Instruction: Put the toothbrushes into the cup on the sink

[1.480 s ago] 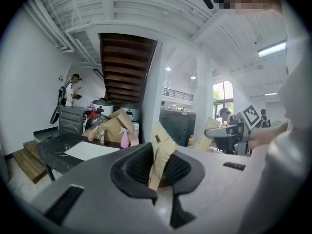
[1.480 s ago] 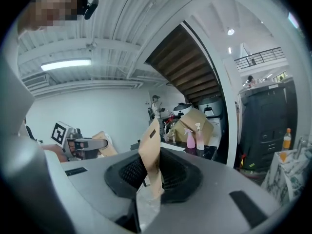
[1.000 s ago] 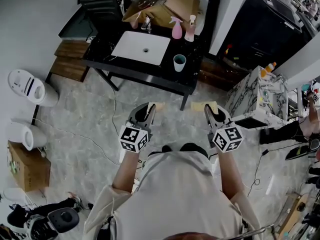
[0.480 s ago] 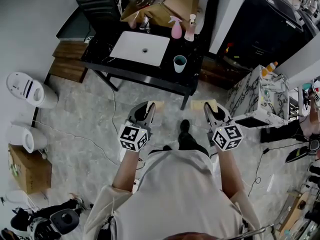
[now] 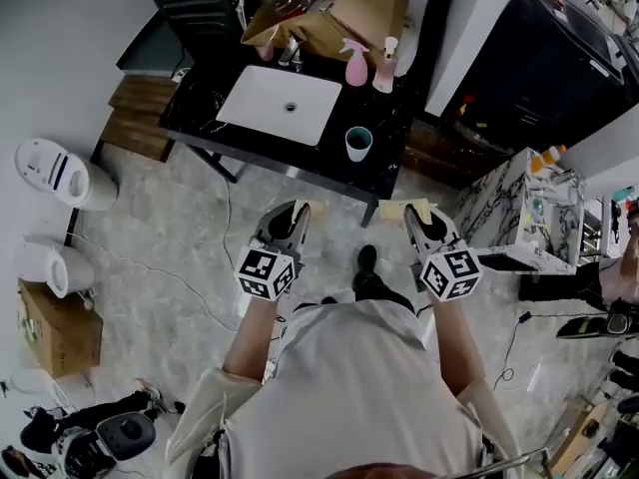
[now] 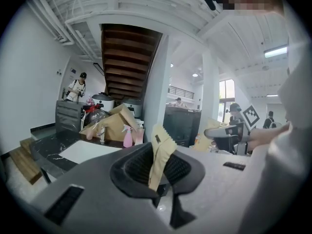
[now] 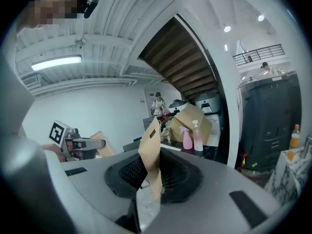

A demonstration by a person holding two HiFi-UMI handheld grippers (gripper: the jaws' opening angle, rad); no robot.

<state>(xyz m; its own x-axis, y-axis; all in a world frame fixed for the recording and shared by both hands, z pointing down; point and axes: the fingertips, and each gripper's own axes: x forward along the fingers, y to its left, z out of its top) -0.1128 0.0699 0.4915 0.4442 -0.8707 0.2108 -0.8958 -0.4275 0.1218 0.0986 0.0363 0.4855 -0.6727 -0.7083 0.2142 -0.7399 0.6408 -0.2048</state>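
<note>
In the head view a teal cup (image 5: 358, 143) stands on the black counter (image 5: 200, 108), right of the white sink basin (image 5: 283, 103). Both grippers are held over the floor, short of the counter's front edge. My left gripper (image 5: 296, 215) is shut on a tan paper toothbrush packet (image 5: 310, 208), which stands upright between its jaws in the left gripper view (image 6: 158, 152). My right gripper (image 5: 418, 218) is shut on a second tan packet (image 5: 401, 211), also upright between its jaws in the right gripper view (image 7: 150, 155). The packets hide the toothbrushes themselves.
Behind the basin are a faucet (image 5: 293, 54), a pink spray bottle (image 5: 354, 63), a pale bottle (image 5: 383, 66) and a cardboard box (image 5: 344, 3). A marbled cabinet (image 5: 519, 203) stands to the right. White appliances (image 5: 60, 173) and a cable lie on the floor at left.
The person has stepped toward the counter, a shoe now showing ahead. Both grippers came forward with their packets, and the sink and cup sit closer to them.
</note>
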